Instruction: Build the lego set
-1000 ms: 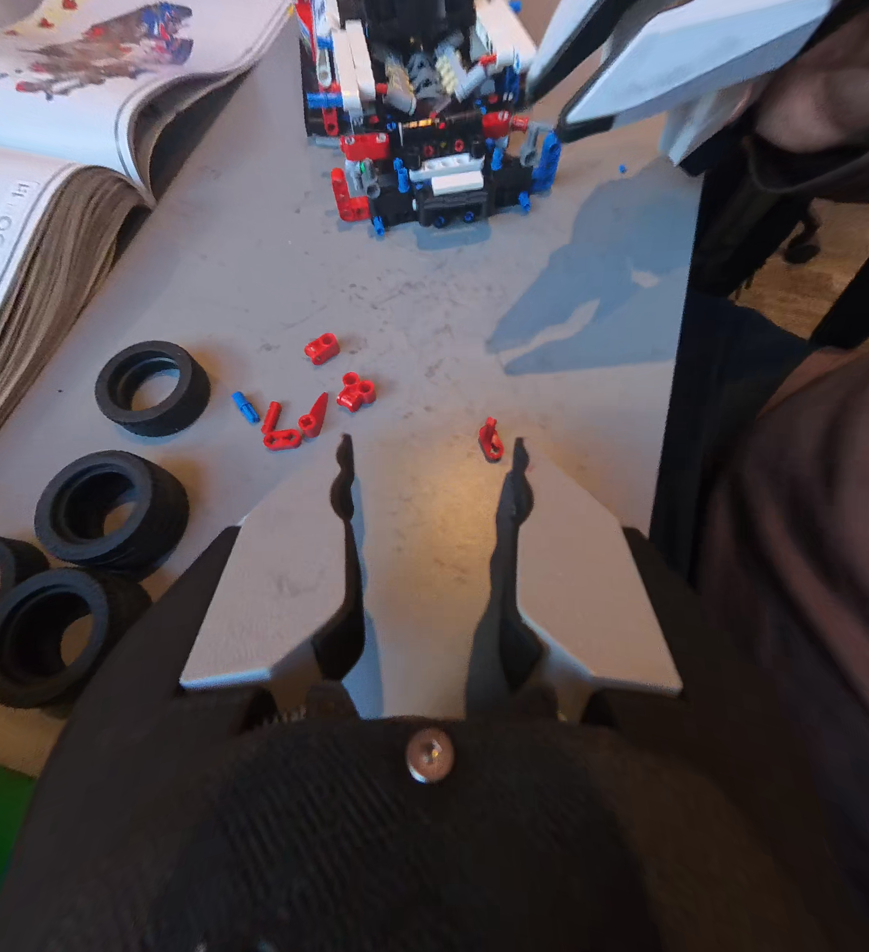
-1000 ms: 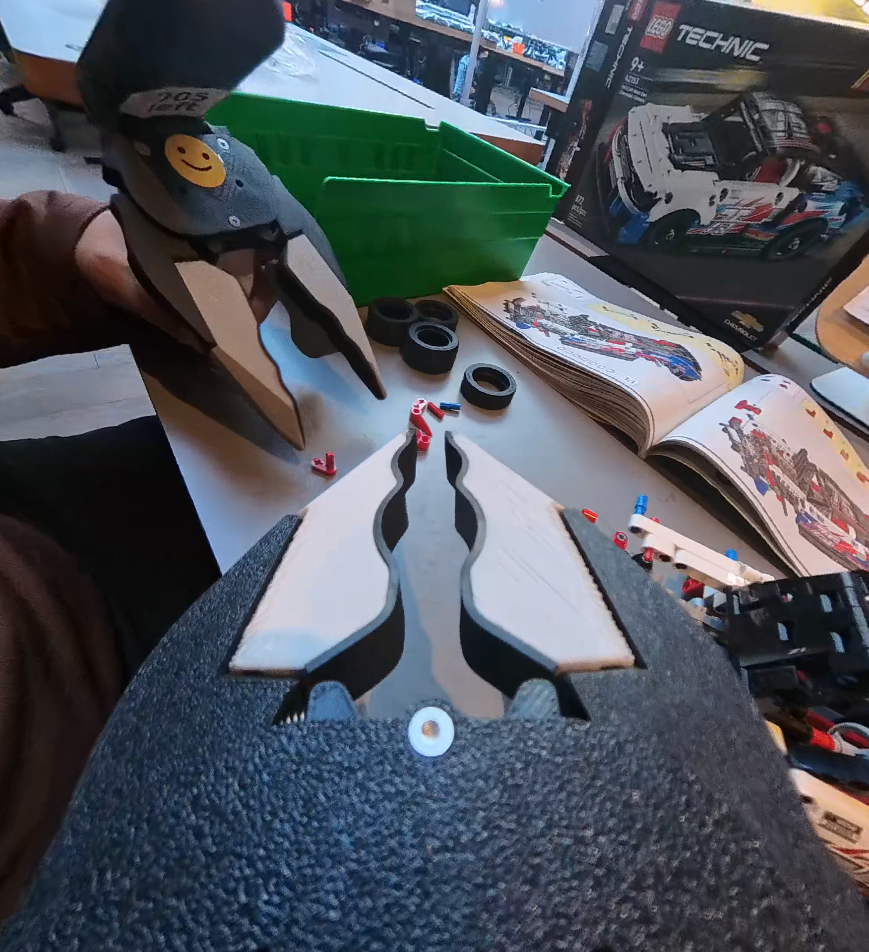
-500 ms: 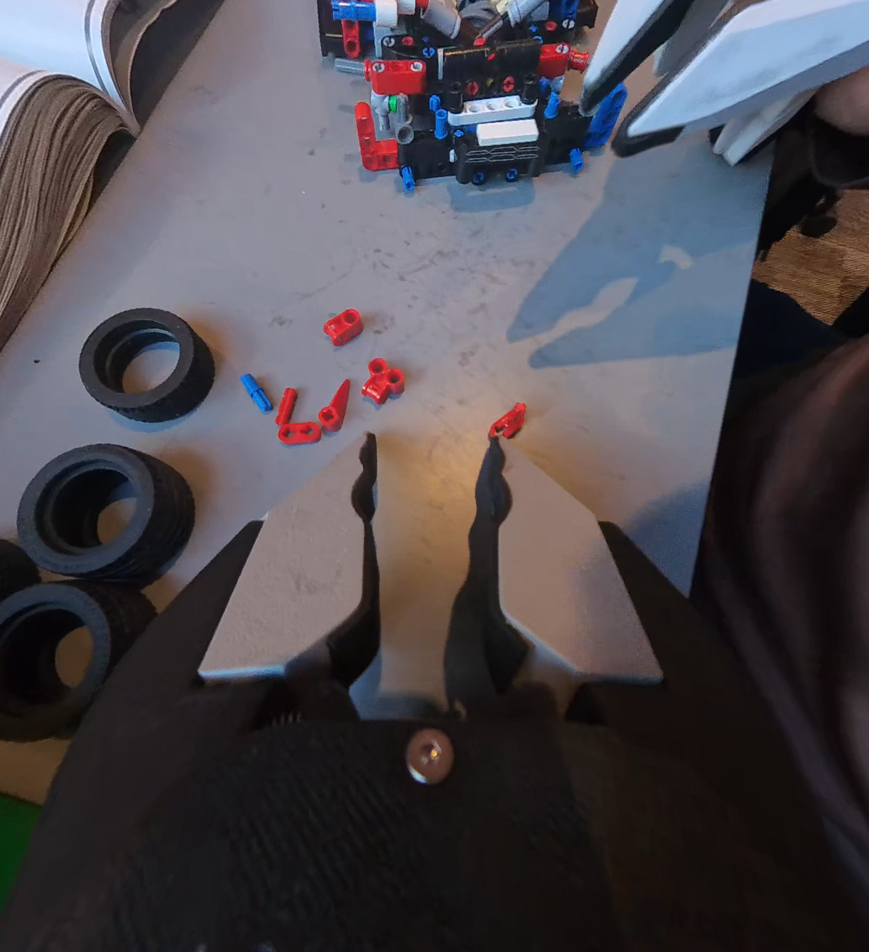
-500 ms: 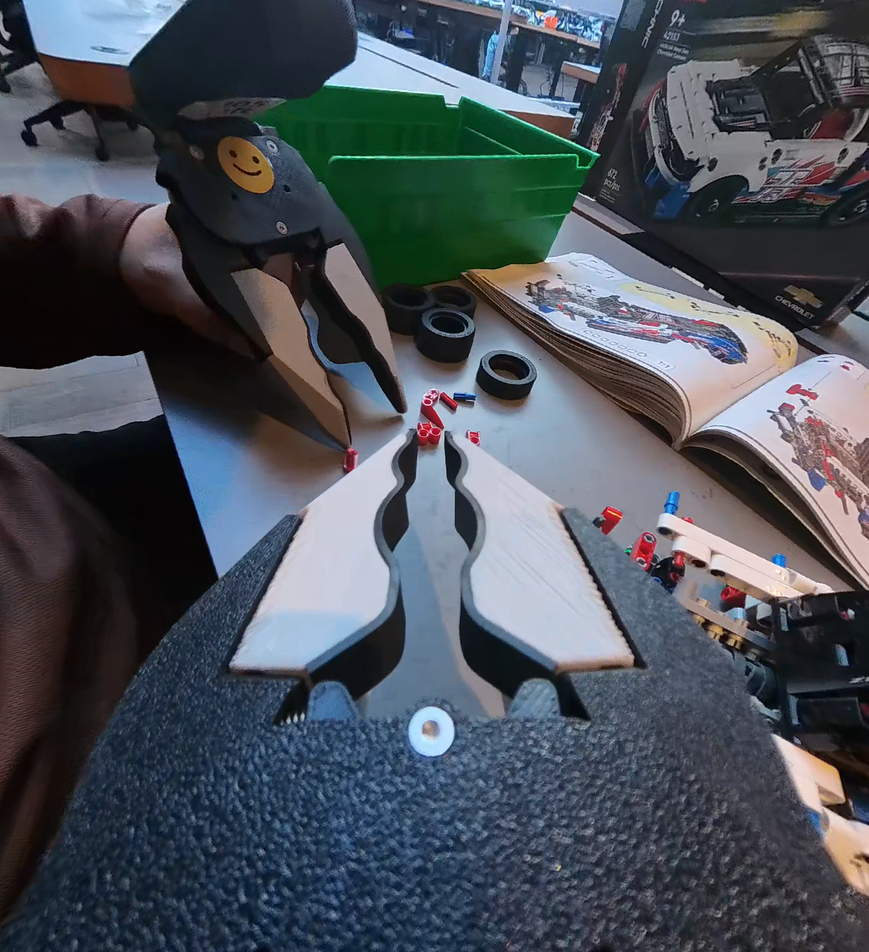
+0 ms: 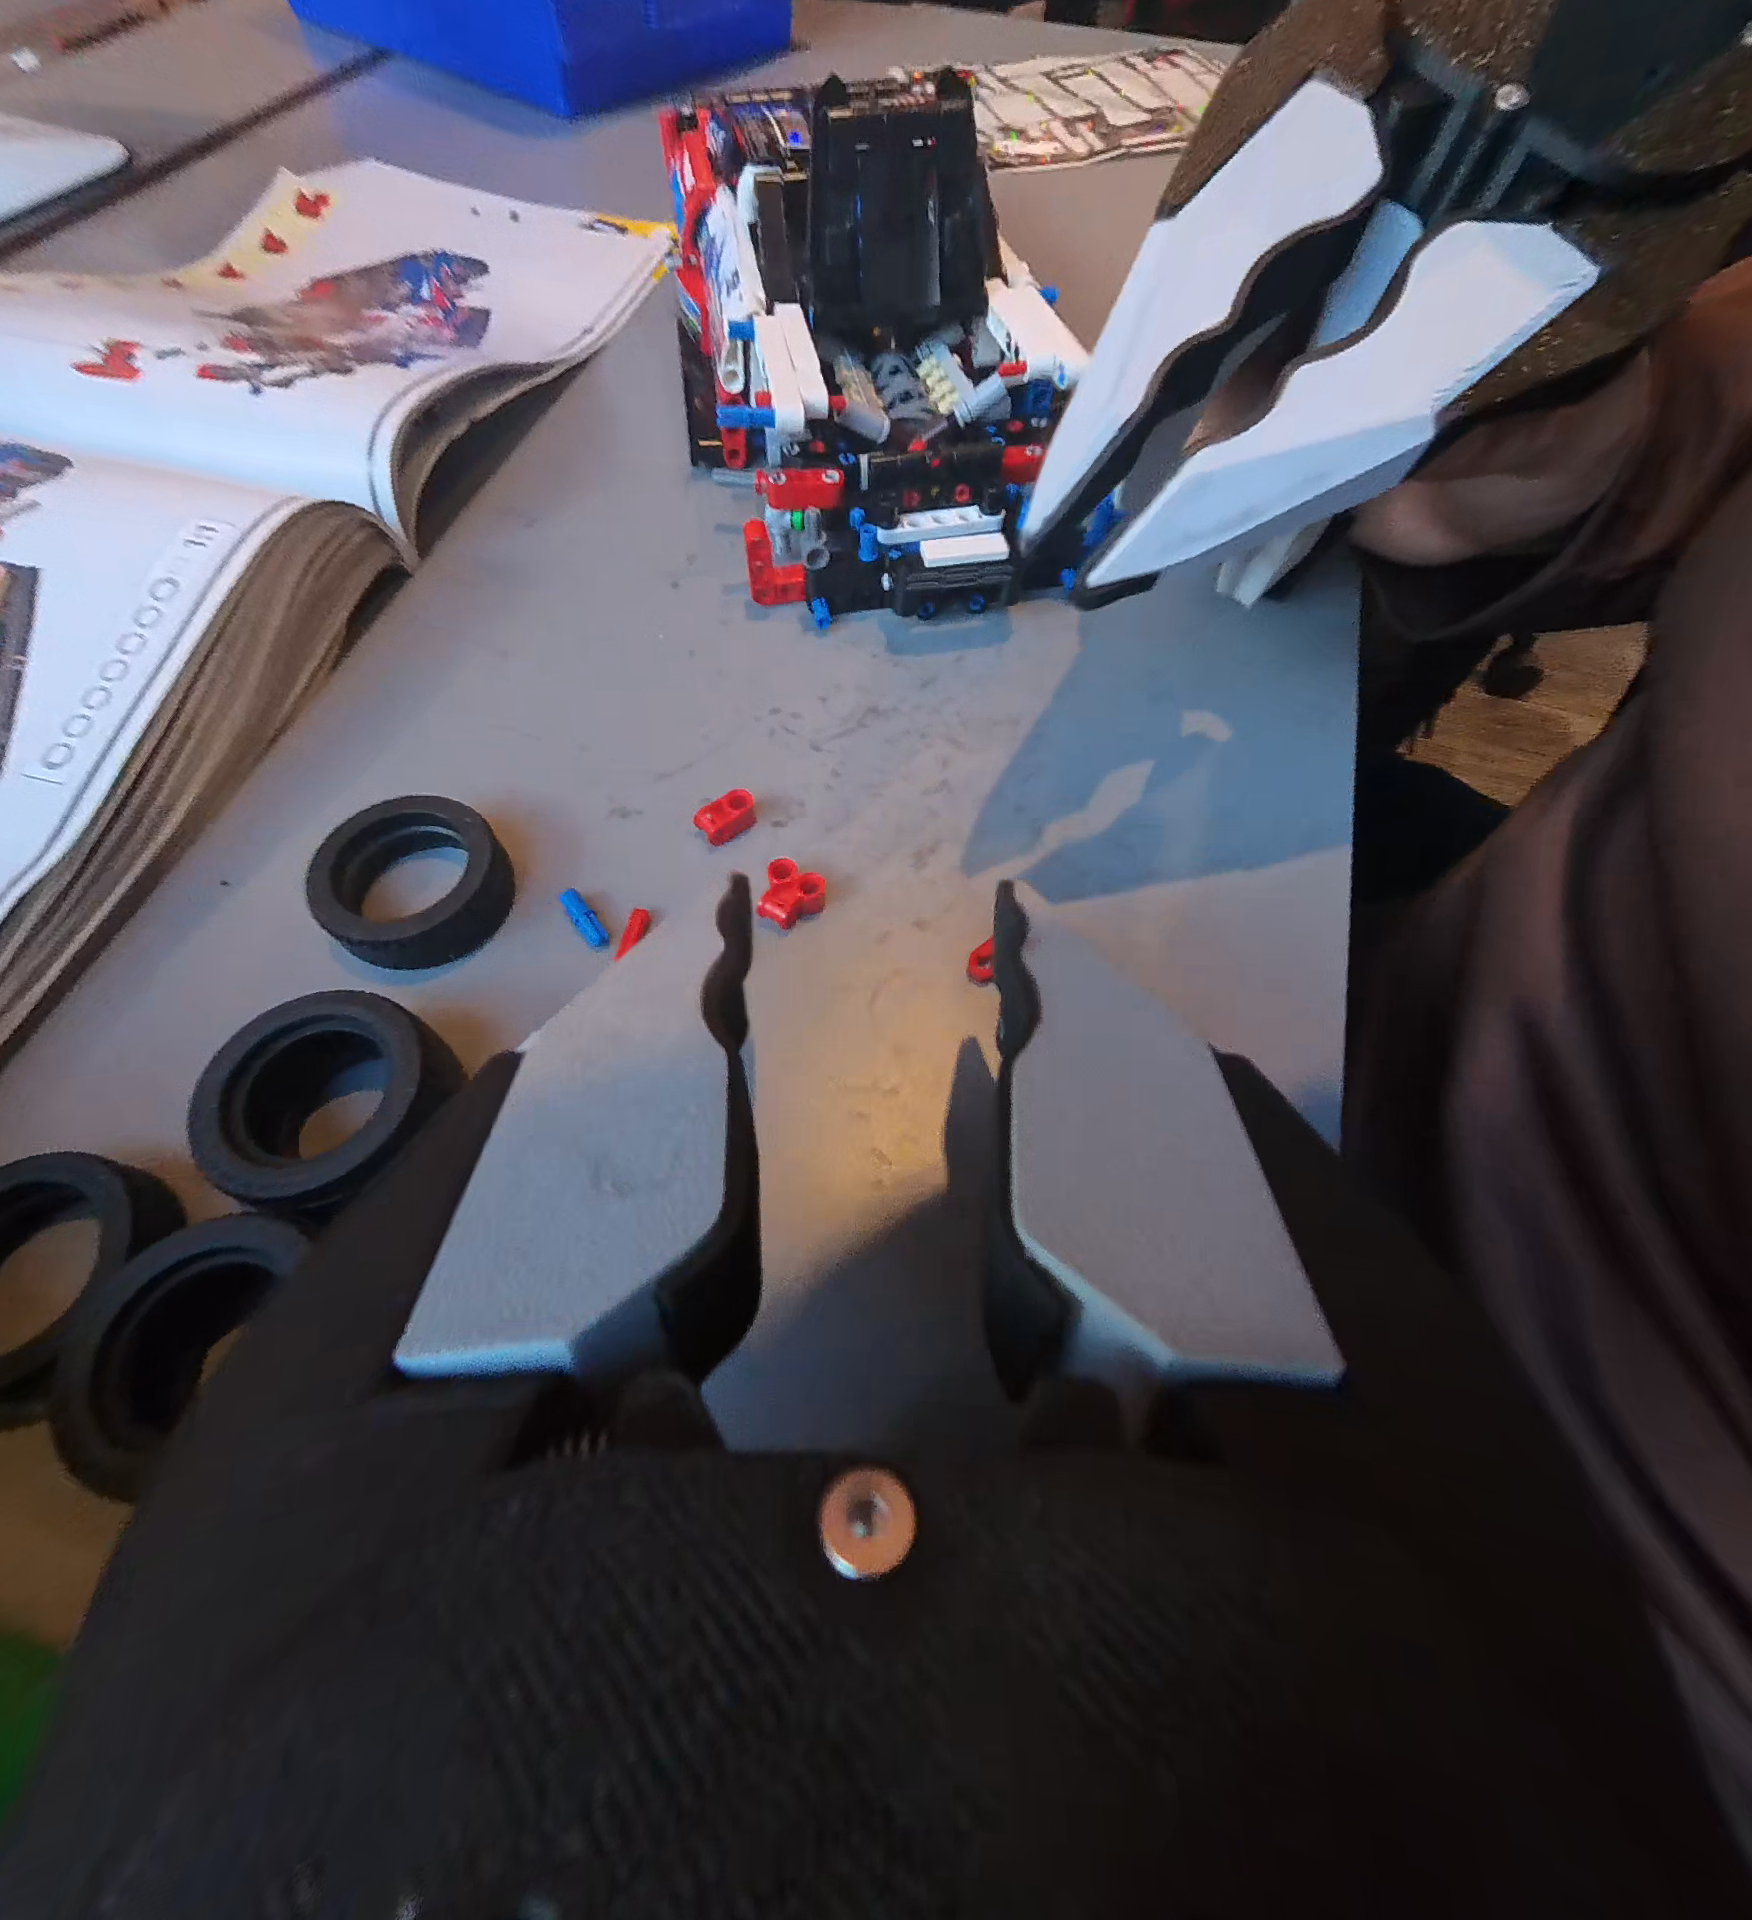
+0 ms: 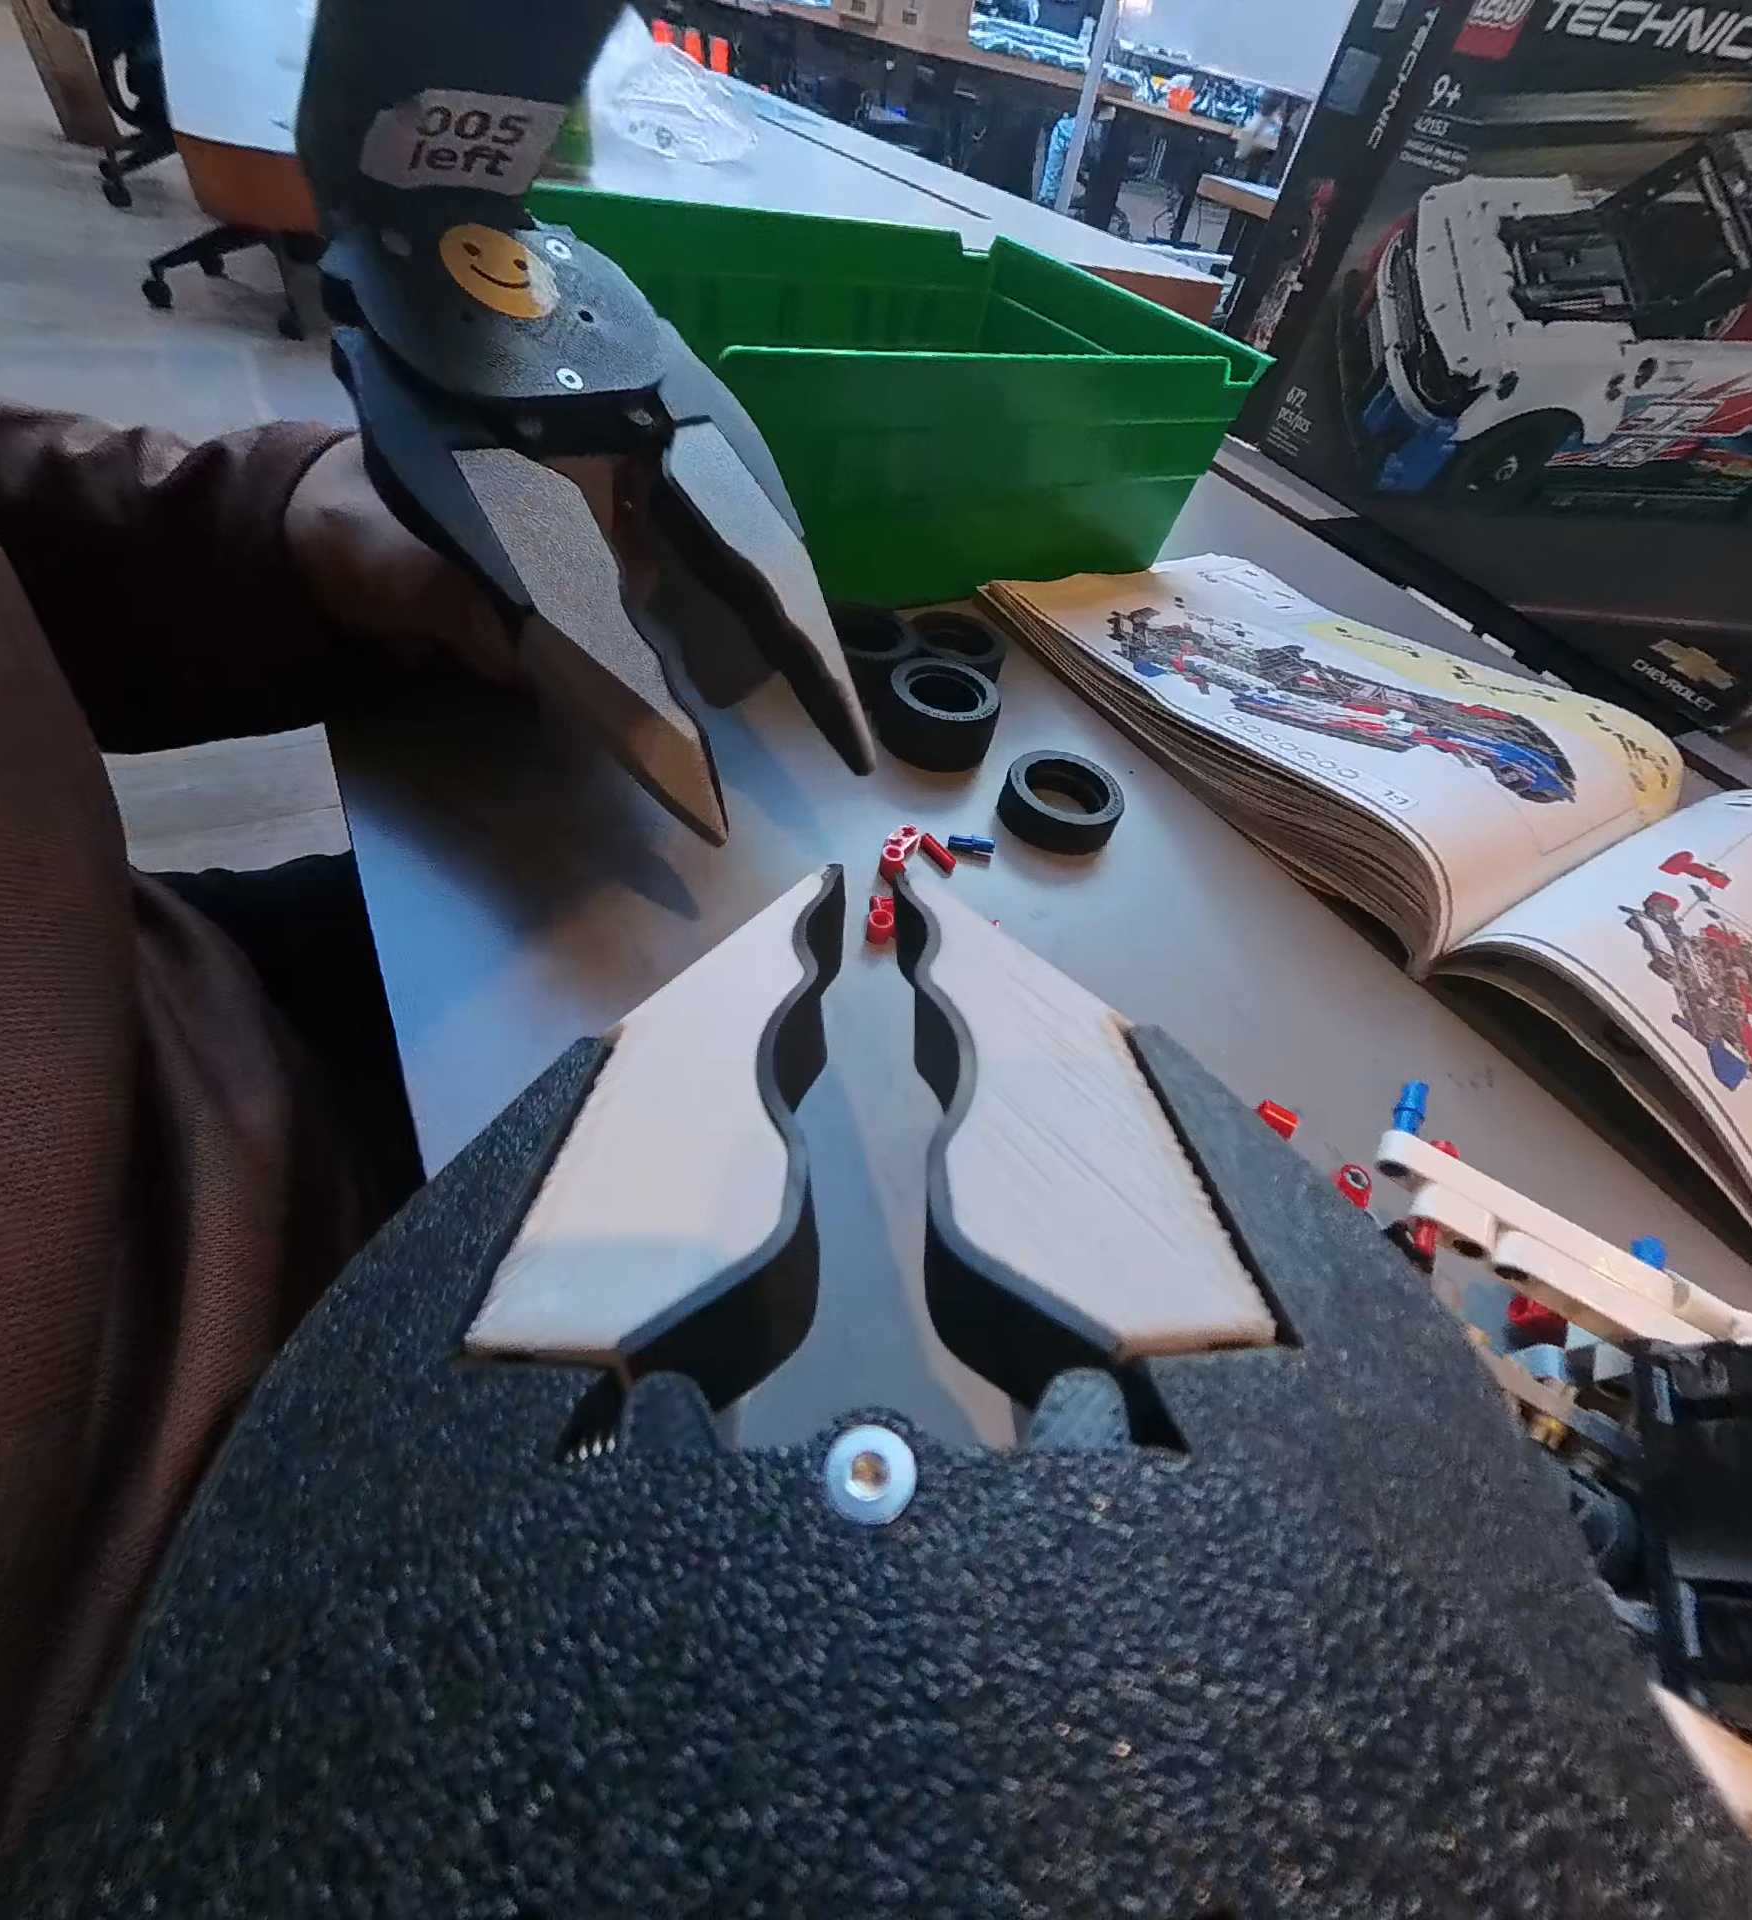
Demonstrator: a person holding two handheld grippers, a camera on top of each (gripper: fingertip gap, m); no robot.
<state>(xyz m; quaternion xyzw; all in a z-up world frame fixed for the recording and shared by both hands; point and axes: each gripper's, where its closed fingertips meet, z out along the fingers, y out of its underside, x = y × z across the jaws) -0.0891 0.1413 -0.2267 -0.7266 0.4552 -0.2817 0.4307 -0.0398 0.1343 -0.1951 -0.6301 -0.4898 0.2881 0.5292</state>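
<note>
Hovering over the grey table (image 5: 581, 665), the left gripper (image 5: 867, 904) tilts down with its jaws spread and nothing between them, a small red piece (image 5: 979, 958) just at its right fingertip and more red connectors (image 5: 791, 891) and a blue pin (image 5: 582, 917) scattered just ahead. The right gripper (image 6: 867, 883) hangs angled over the table edge, jaws parted only narrowly and empty, its tips beside the half-built lego car (image 5: 882, 416). Four black tyres (image 5: 410, 881) lie left, near the open instruction book (image 5: 228, 436) and green bin (image 6: 955, 416).
</note>
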